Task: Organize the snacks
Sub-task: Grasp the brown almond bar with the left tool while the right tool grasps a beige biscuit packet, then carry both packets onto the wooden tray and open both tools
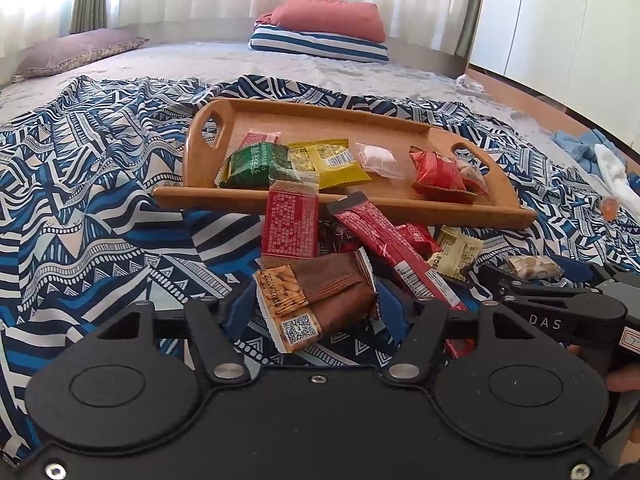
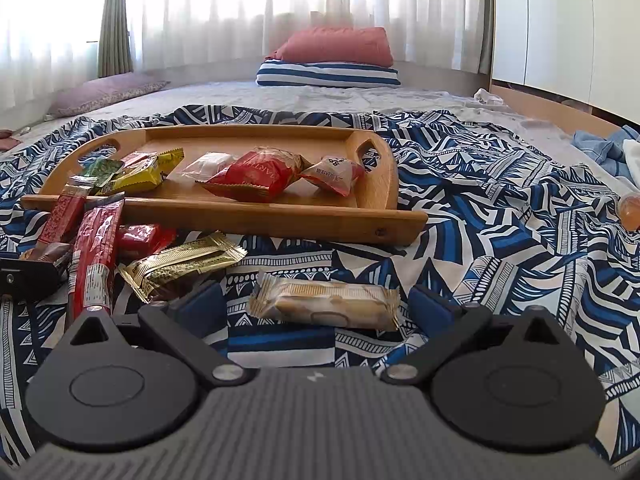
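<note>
A bed draped in a blue-and-white patterned cloth (image 2: 500, 216) carries a bamboo tray (image 2: 224, 208) part-filled with crinkly foil packets. Left gripper (image 1: 316, 312), spread, straddles a brown peanut bar (image 1: 320, 300) by the loose pile; right gripper (image 2: 320, 308), likewise spread, flanks a clear-wrapped biscuit pack (image 2: 326, 300). Best pinch each slick wrapper across its flat body, not its seams.

The left black two-finger tongs (image 1: 316, 312) hang low with blue-padded fingers spread wide; the right black tongs (image 2: 316, 308) likewise gape, level and forward.
</note>
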A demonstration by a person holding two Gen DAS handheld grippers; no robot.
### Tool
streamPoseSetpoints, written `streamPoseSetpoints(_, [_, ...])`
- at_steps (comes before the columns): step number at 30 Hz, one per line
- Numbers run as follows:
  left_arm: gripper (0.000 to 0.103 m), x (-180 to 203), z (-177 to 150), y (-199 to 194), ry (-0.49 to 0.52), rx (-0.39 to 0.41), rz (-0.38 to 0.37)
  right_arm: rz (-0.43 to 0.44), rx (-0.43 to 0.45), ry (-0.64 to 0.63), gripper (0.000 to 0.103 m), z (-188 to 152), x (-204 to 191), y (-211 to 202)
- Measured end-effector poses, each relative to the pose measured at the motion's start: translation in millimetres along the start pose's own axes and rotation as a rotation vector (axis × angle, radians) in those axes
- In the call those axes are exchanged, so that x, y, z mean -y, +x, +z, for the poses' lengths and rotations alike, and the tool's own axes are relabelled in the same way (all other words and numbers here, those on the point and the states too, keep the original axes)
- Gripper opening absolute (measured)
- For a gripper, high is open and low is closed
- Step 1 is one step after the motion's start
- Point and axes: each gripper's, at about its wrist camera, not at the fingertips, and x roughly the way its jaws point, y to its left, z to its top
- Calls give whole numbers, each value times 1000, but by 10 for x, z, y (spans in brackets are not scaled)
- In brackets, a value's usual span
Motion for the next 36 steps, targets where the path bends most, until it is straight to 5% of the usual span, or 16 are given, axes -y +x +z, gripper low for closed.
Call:
streamPoseSetpoints(10, [63,-115,40,-102,-10,15,24,-21,-12,-1,103,54,-25,-35])
streamPoseSetpoints(18, [63,-182,53,-148,-14,20,35,-19,-11,2,89,61,-89,-80])
streamPoseSetpoints(25, [62,-237,85,-192,-22,34,44,-24,-7,-12,62,92,-185,-136])
streamPoseSetpoints(36, [62,-320,297,-258,-23,68,38,-24,13,50,59,300,-122,-251])
